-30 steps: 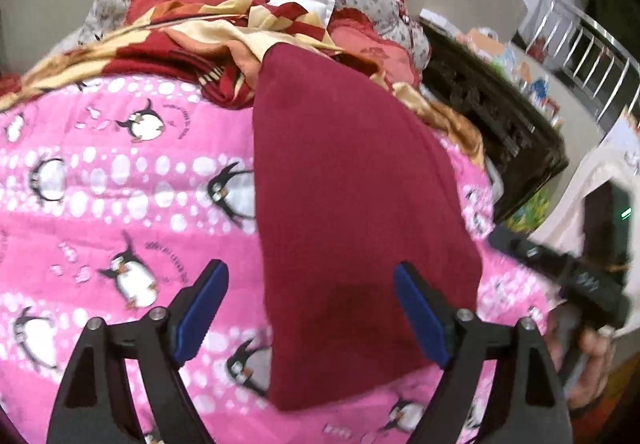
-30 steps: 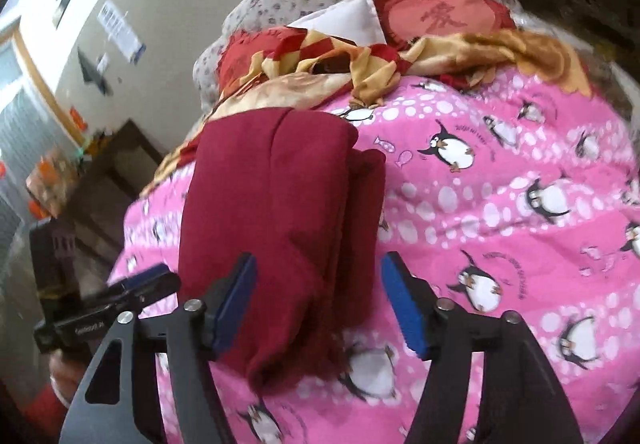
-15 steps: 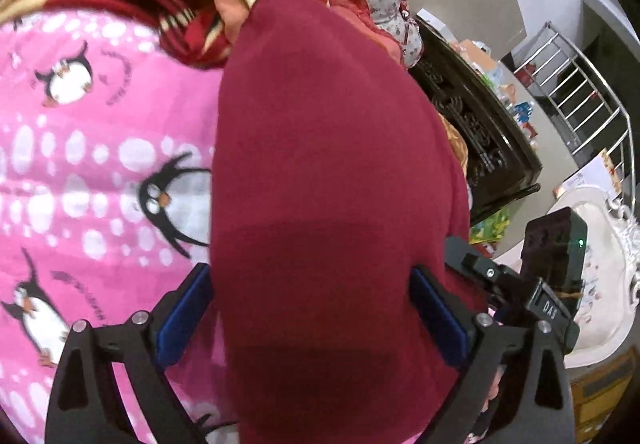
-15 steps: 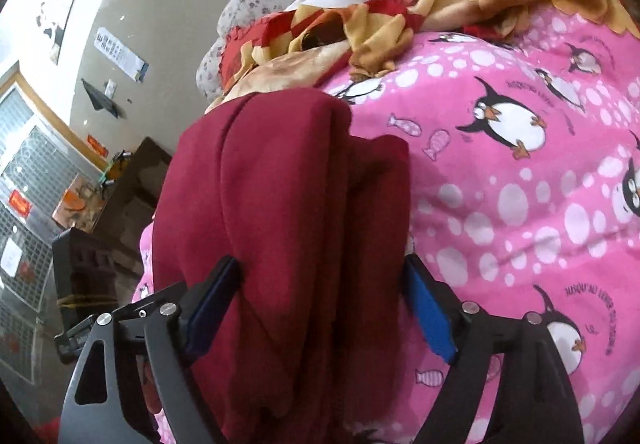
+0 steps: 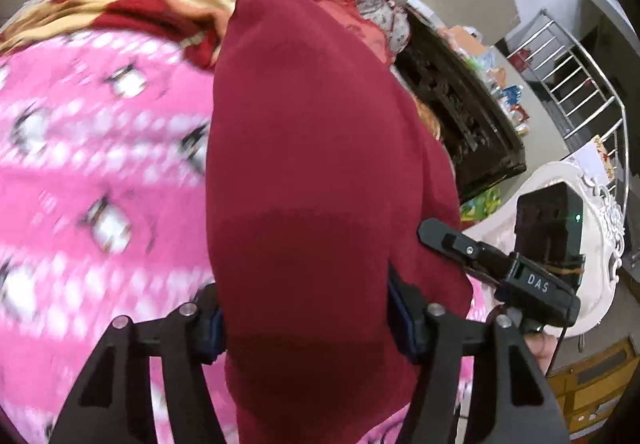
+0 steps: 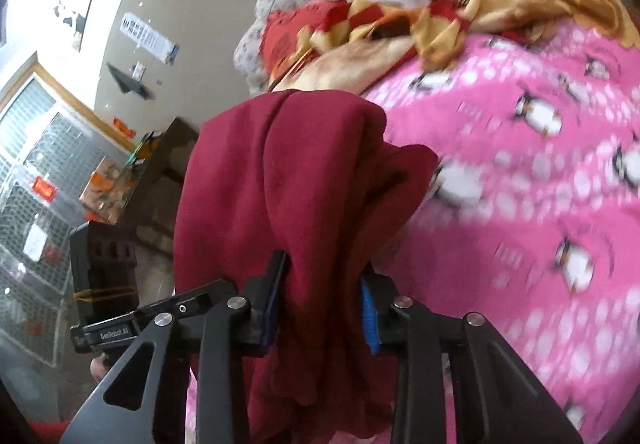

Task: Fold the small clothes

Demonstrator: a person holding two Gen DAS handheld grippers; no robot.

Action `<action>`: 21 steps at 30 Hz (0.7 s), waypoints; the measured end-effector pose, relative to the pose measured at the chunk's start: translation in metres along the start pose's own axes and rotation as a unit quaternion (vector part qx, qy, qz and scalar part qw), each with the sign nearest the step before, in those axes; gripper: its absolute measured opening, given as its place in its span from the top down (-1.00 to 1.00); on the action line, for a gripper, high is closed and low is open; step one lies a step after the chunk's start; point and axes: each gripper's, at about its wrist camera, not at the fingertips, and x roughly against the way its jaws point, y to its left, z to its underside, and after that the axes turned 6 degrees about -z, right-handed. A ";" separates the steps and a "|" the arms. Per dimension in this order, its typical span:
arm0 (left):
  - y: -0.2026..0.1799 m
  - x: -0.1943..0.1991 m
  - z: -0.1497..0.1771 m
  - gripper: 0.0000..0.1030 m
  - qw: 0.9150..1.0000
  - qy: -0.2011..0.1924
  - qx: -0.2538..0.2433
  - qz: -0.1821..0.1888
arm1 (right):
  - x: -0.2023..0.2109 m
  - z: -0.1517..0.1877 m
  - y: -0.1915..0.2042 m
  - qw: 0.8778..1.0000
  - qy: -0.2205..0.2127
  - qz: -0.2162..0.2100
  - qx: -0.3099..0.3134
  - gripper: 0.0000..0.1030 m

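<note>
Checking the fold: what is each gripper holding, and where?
Both close on the dark red garment: left gripper across its near end, right gripper on bunched near-end folds.

Two close wrist views, shared maroon cloth (image 5: 320,171)

Right gripper (image 6: 324,308), jaws closing on bunched maroon cloth (image 6: 288,179) above pink penguin blanket (image 6: 540,183).
</note>
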 end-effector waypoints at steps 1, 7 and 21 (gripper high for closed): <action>0.002 0.005 0.007 -0.32 1.000 0.005 0.001 -0.006 | 0.000 0.007 0.006 1.000 0.010 -0.003 0.002 0.06; 0.043 -0.021 0.058 -0.43 0.995 0.057 0.043 -0.068 | -0.045 0.058 0.004 0.994 0.085 0.059 0.018 -0.06; 0.025 0.024 0.083 -0.73 0.988 -0.051 0.006 -0.147 | 0.001 0.107 0.092 0.976 0.071 0.096 0.183 -0.13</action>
